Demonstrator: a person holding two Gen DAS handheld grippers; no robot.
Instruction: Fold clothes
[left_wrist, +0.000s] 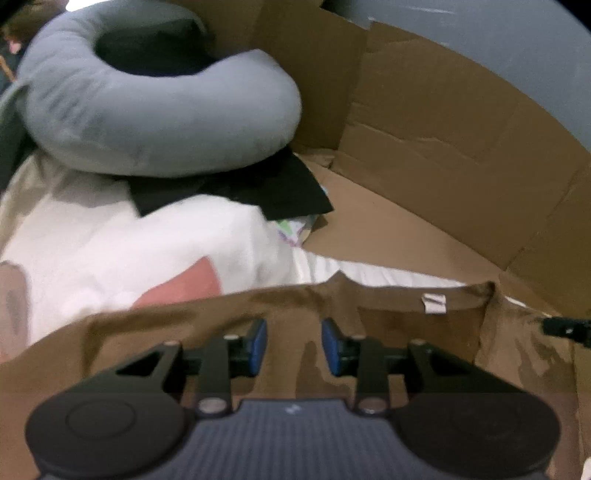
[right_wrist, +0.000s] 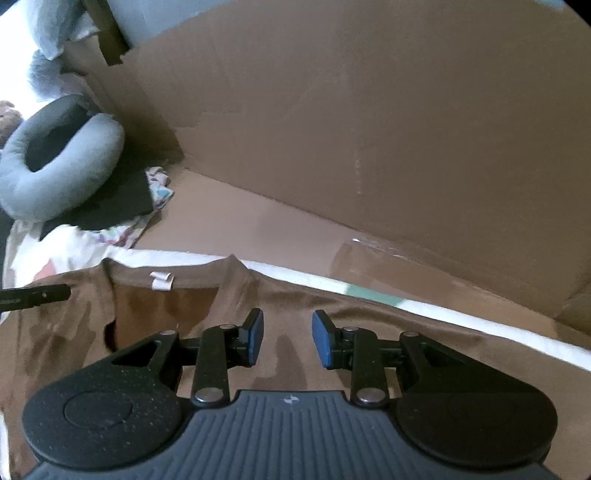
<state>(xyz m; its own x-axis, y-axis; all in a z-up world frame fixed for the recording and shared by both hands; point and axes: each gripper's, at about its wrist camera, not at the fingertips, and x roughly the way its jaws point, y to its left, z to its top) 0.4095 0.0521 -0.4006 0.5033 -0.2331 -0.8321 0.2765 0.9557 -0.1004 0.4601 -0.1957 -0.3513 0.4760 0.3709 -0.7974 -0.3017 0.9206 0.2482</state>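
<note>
A brown T-shirt lies spread flat on white bedding, its collar and white neck label towards the cardboard. My left gripper hovers over the shirt's shoulder area with its blue pads apart and nothing between them. In the right wrist view the same shirt and label show, and my right gripper stands open just above the cloth beside the collar. Each gripper's dark tip shows at the edge of the other's view.
A grey ring pillow rests on a black cloth at the back left. Cardboard walls and a cardboard floor close off the far side. A white sheet and a patterned cloth lie beyond the shirt.
</note>
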